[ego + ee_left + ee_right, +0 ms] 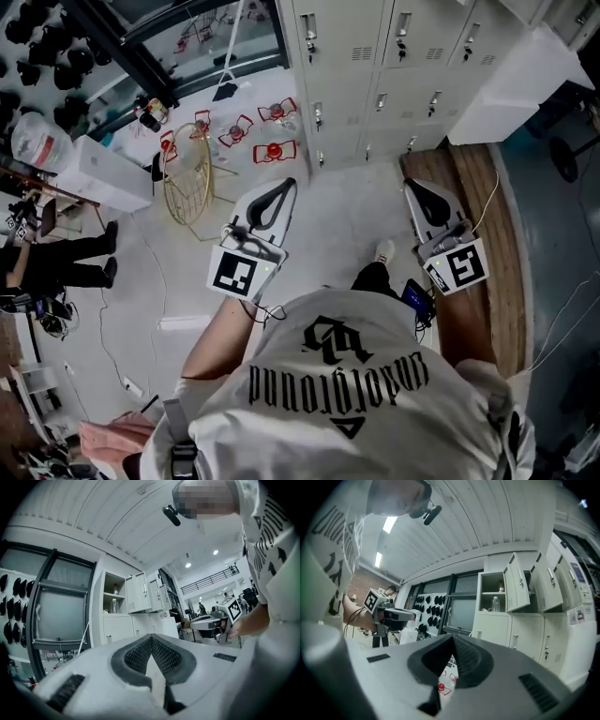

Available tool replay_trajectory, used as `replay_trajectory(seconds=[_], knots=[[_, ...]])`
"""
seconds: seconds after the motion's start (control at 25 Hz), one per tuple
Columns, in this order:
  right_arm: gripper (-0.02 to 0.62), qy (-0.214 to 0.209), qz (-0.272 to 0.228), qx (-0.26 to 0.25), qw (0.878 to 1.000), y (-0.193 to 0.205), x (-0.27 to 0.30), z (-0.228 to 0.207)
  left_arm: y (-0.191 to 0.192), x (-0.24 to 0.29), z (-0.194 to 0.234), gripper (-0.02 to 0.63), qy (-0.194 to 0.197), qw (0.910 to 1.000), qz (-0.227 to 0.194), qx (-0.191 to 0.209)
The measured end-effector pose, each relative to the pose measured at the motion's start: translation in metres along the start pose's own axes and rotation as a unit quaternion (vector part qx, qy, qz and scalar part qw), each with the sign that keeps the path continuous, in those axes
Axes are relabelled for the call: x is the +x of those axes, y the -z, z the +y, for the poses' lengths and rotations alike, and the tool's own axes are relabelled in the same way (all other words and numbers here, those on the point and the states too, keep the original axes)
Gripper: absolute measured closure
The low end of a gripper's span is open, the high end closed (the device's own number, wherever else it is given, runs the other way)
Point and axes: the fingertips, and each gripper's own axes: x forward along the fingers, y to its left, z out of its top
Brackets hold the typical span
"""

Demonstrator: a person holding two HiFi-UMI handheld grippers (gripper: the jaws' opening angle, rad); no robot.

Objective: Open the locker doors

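Observation:
A bank of pale grey lockers (pixel 375 56) stands ahead of me across the floor; the doors seen in the head view are closed, with small handles. In the right gripper view several upper locker doors (pixel 515 590) hang open, and a bottle (pixel 496 604) stands on a shelf inside one. The left gripper view shows the same open compartment (pixel 114 605). My left gripper (pixel 286 183) (pixel 151 638) is held out level, shut and empty, well short of the lockers. Beside it my right gripper (pixel 411 185) (pixel 453 638) is also shut with nothing in it.
A gold wire basket (pixel 187 183) and red-and-white items (pixel 272 150) lie on the floor ahead to the left. A white box (pixel 108 173) sits further left, near a seated person's legs (pixel 66 262). A wooden strip of floor (pixel 487 234) and a white panel (pixel 525 84) flank the right.

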Motion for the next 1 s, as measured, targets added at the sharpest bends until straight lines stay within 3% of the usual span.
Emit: replay_trajectory(seconds=[0.52,1.0], knots=[[0.589,0.016,0.022,-0.007,1.0,0.006,-0.049,0.059,0.007,-0.073,0.0,0.6,-0.011,0.9998,-0.011,-0.009],[0.591,0.012,0.02,-0.003,1.0,0.006,-0.063,0.071,0.008,-0.08,-0.02,0.6,0.003,0.9996,-0.027,-0.01]])
